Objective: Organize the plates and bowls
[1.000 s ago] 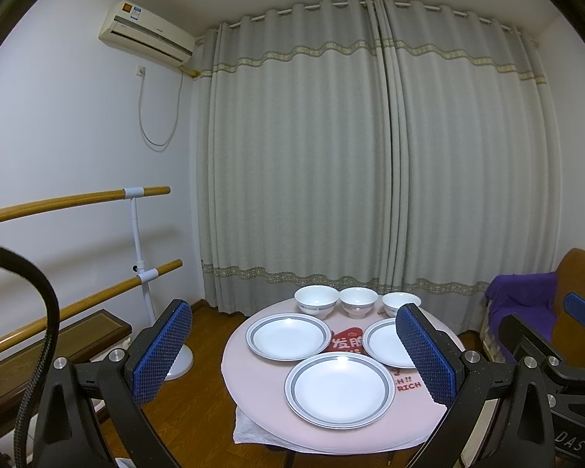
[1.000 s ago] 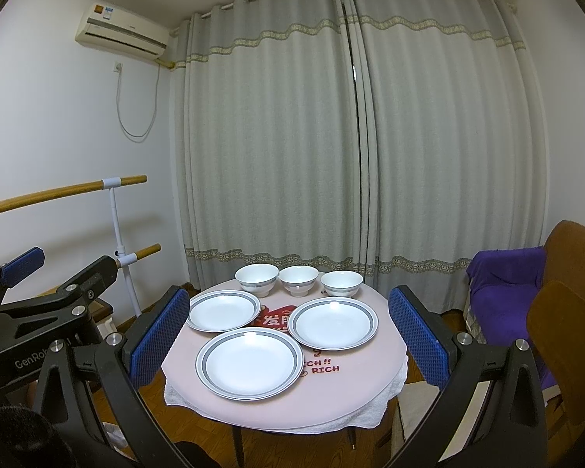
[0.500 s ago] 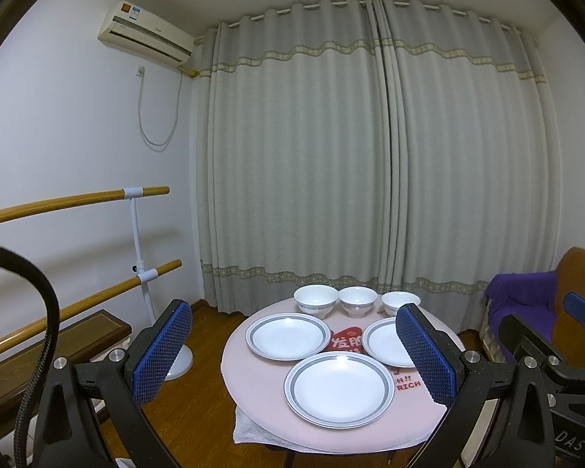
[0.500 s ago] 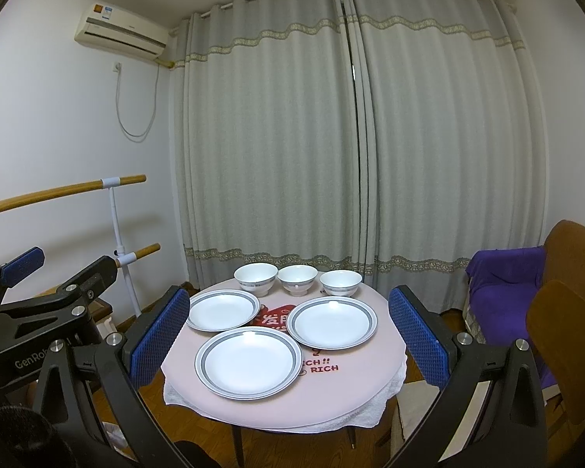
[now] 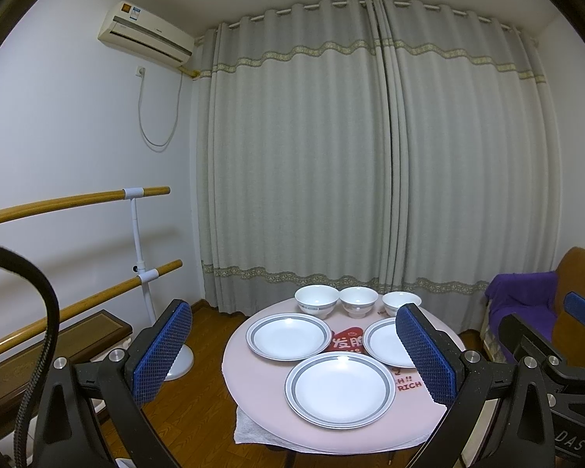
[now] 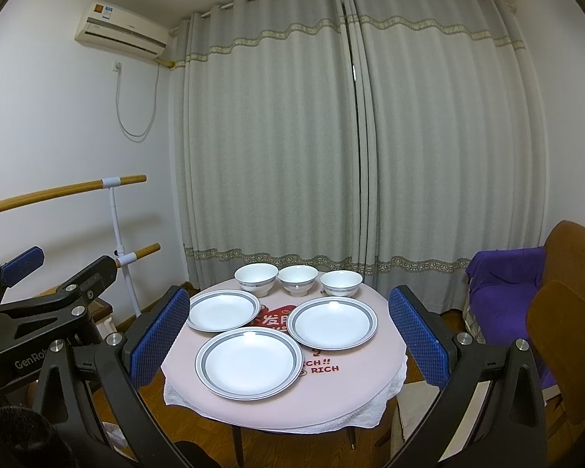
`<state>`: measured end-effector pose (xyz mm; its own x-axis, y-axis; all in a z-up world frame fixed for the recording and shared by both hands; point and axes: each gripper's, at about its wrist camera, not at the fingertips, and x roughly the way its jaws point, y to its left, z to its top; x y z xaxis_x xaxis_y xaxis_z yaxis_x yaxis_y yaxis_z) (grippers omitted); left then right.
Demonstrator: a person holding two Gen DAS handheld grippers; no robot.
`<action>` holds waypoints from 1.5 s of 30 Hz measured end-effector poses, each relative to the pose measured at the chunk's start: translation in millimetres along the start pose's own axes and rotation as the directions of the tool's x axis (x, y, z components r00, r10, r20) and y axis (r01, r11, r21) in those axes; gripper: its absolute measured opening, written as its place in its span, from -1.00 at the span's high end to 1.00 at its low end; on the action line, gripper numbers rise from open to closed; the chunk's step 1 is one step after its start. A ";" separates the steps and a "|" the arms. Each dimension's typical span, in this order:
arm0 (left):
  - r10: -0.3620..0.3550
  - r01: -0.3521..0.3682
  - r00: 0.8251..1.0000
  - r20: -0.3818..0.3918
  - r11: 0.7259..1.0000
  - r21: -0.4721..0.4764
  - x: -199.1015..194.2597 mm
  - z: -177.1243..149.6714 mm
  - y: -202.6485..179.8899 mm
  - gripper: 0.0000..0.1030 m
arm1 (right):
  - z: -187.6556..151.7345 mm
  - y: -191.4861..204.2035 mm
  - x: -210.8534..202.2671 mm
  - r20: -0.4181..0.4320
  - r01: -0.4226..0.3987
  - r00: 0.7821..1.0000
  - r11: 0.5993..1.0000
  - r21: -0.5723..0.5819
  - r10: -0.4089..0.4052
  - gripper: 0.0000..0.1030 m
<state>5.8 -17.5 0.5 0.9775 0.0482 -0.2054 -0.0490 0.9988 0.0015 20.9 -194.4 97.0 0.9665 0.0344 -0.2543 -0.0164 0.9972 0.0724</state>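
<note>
Plates, three white ceramic grey-rimmed ones (image 6: 249, 362), crowd the round pink table's (image 6: 362, 386) front edge and could slide off if either wide-open, empty gripper, left gripper (image 5: 292, 355) or right gripper (image 6: 288, 335), clips a rim.

We are in a room of a home, a dining corner. Small round table (image 6: 370, 382) with a pink cloth, plates (image 6: 249, 358) and bowls (image 6: 256, 277) laid out. Full-length grey curtains (image 6: 351, 136) behind; wall air conditioner (image 6: 121, 36) at upper left. Wooden chair (image 6: 565, 343) and purple-draped sofa (image 6: 507, 273) at right. Double wooden barre (image 5: 74, 199) along the left wall.
</note>
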 end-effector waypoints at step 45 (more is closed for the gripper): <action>-0.155 0.045 0.752 -0.641 0.982 -0.184 308.3 -30.5 89.5 -0.95 | -98.7 -74.6 208.8 -0.442 0.013 0.896 0.994 0.109 0.037 -1.00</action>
<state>296.5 86.5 -92.5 0.6107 -0.1239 -0.7821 -0.0418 0.9813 -0.1881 198.7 -255.1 -56.7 0.7523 0.0970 -0.6517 0.0237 0.9845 0.1740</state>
